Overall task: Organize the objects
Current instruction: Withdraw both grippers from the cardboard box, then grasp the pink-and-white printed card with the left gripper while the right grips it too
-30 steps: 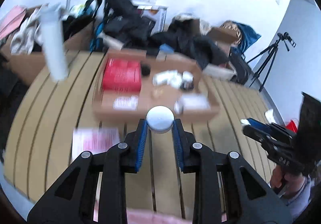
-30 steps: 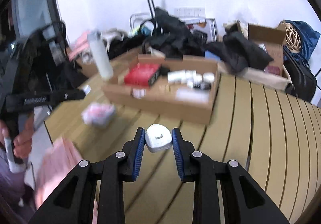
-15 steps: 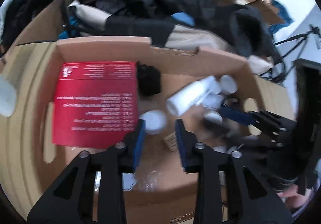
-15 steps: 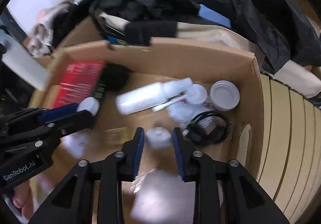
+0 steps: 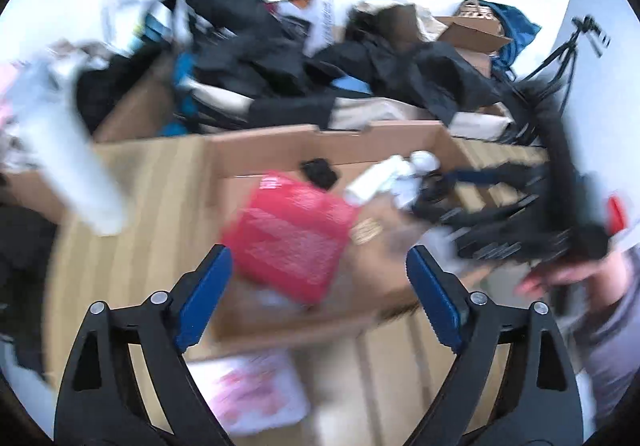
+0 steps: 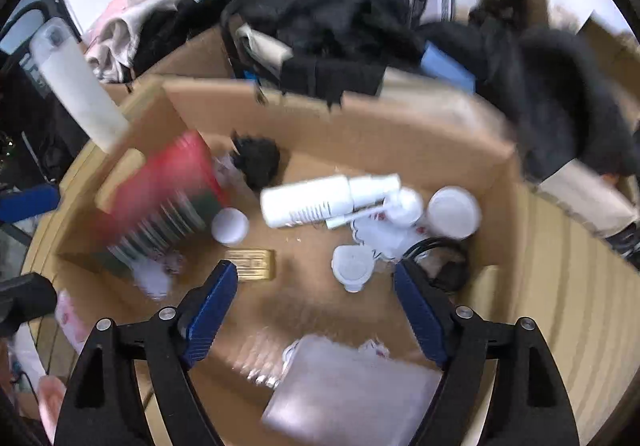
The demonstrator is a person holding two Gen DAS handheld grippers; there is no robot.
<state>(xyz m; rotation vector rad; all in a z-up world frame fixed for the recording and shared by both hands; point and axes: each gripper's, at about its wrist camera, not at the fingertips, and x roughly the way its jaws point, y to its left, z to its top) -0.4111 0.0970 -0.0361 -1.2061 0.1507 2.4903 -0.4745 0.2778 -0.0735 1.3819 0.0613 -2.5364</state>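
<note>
A shallow cardboard box (image 6: 400, 134) lies on the slatted wooden table (image 6: 580, 286). In it lie a red box (image 6: 160, 190), a white spray bottle (image 6: 320, 202), a round white cap (image 6: 230, 226), a small white lidded container (image 6: 352, 266), a white jar (image 6: 454, 212) and a black cable (image 6: 448, 266). My right gripper (image 6: 316, 302) is open and empty above the box floor. My left gripper (image 5: 320, 294) is open and empty over the box's near edge (image 5: 300, 330); the red box (image 5: 288, 238) shows beyond it. The view is blurred.
A tall white bottle (image 6: 76, 86) stands left of the box. Dark clothes and bags (image 6: 340, 26) pile up behind it. A pink-printed packet (image 5: 256, 390) lies on the table in front. A grey flat packet (image 6: 352, 386) lies in the box's near part.
Both grippers have opened and let go of their white objects, which now lie in the box. The left gripper has pulled back from the box; the right stays above it.
</note>
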